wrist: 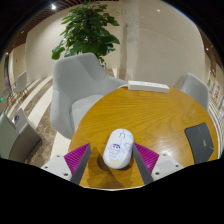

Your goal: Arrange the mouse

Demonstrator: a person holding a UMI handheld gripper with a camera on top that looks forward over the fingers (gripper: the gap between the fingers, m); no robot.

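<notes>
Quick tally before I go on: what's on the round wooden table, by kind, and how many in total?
White computer mouse, between the open claw's fingers: 1
Dark mouse pad, off to the mouse's right: 1
White flat object at the table's far edge, kind unclear: 1
Total: 3

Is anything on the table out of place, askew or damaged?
Nothing stands out. The mouse lies flat and whole on the table, between the open fingers of the gripper, with a gap at each side. A laptop lies near the table's edge.
</notes>
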